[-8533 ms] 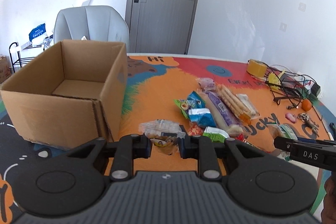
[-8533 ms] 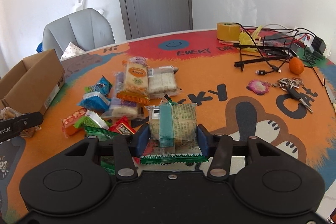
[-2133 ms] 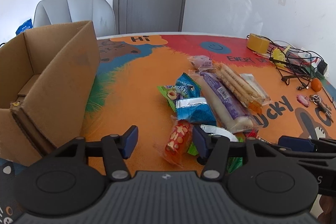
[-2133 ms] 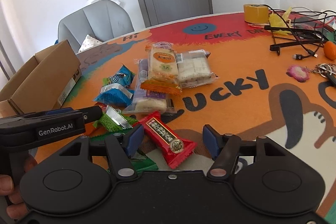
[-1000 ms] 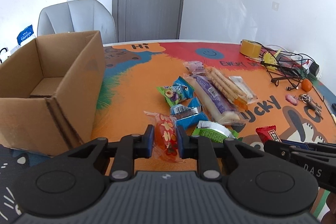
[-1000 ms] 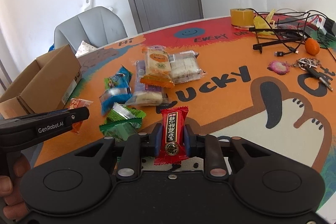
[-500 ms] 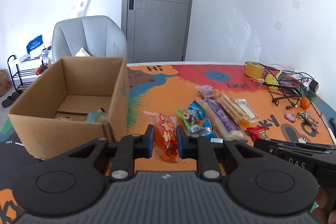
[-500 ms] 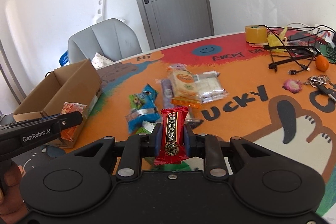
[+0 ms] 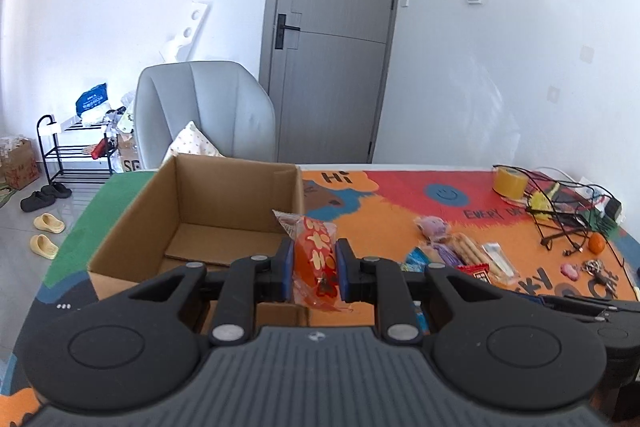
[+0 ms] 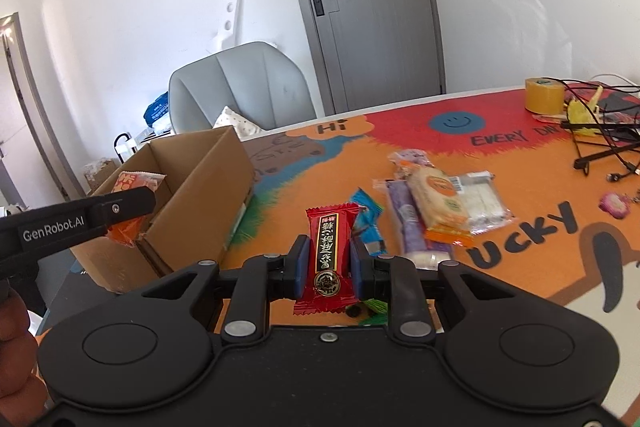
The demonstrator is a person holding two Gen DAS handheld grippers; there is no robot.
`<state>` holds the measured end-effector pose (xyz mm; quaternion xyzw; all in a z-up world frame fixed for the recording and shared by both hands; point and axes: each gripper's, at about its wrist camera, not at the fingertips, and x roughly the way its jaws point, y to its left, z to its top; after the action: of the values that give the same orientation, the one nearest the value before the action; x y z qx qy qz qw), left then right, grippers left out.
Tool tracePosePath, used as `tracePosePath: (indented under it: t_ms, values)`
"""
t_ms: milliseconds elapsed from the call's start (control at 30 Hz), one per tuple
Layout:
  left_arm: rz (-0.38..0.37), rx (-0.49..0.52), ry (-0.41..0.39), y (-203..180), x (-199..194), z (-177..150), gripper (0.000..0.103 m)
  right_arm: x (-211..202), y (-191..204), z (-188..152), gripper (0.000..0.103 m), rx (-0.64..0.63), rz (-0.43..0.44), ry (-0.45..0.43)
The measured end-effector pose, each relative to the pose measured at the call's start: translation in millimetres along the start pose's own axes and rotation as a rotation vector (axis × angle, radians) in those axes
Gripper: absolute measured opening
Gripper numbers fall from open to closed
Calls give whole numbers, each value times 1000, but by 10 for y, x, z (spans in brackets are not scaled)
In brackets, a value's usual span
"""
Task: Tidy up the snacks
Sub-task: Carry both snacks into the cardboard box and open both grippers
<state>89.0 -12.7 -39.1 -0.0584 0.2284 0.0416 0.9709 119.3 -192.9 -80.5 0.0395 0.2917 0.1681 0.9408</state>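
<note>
Snacks: one orange packet is clamped in the left gripper at the near corner of the single cardboard box; one red packet is pinched upright in the right gripper above the table, where about six more packets lie clustered beside the box

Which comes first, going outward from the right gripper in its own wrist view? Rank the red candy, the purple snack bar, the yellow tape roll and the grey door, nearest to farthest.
1. Red candy: clamped in the right gripper.
2. Purple snack bar: on the table, just ahead and right.
3. Yellow tape roll: far right, by the table's back edge.
4. Grey door: in the back wall, beyond the table.
</note>
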Motion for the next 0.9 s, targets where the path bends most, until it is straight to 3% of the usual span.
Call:
tracePosePath:
  t_ms: [400,500,567,900]
  values:
    - [74,-74,-28,491,123,208,20,238,373,172,23,-28,56,1]
    - [92,-88,-27,607,182,237,6,307,469,223,23,-40,71,4]
    - [97,-103,-23,676,225,255,5,356,541,248,23,-54,79,7]
    - [152,-177,0,1042,208,217,9,560,833,359,23,-69,124,10]
